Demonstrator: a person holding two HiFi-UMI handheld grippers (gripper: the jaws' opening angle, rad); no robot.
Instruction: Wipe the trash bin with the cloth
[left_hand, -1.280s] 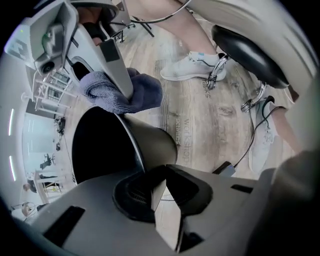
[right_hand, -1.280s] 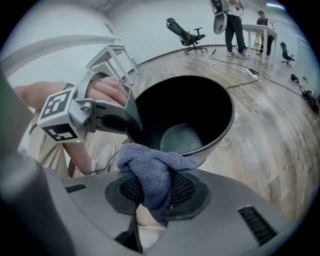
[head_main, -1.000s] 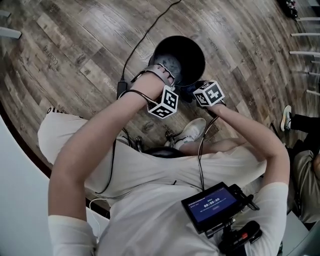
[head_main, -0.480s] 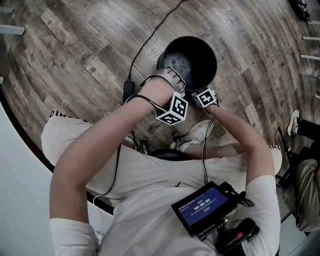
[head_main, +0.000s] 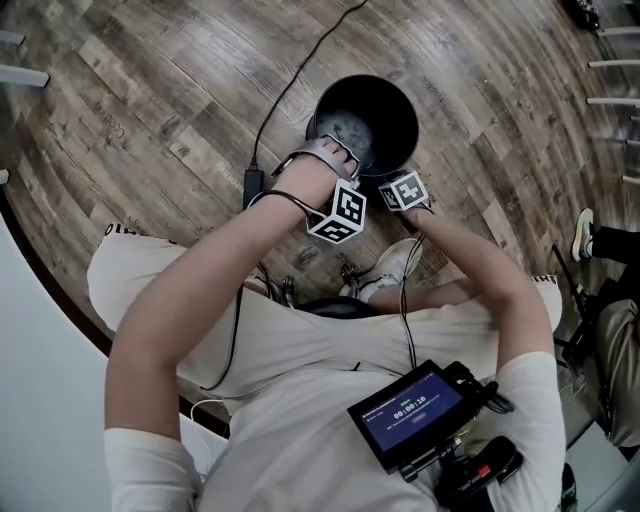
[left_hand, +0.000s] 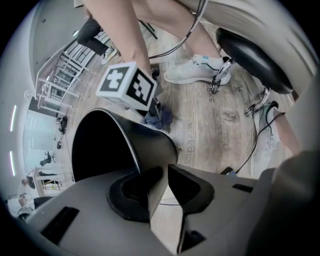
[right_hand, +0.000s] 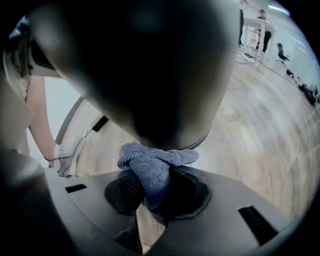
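The black trash bin (head_main: 365, 118) stands on the wood floor with its mouth up. My left gripper (head_main: 335, 160) sits at its near rim. In the left gripper view the rim wall (left_hand: 145, 145) runs between the jaws of the left gripper (left_hand: 165, 167), which are opening and still touch it. My right gripper (head_main: 397, 180) is low against the bin's near outer side. It is shut on a blue-grey cloth (right_hand: 155, 167), and the bunched end presses on the bin's dark wall (right_hand: 150, 75). The cloth (left_hand: 160, 116) also shows under the right gripper's marker cube (left_hand: 127, 86).
A black cable (head_main: 290, 80) with an adapter (head_main: 252, 185) lies on the floor left of the bin. The person's white shoe (head_main: 390, 265) and a black stool seat (left_hand: 255, 60) are close behind the grippers. Another person's shoe (head_main: 583, 232) is at the right edge.
The right gripper has sunk lower along the bin's near side with the cloth. The left gripper has stayed at the rim.
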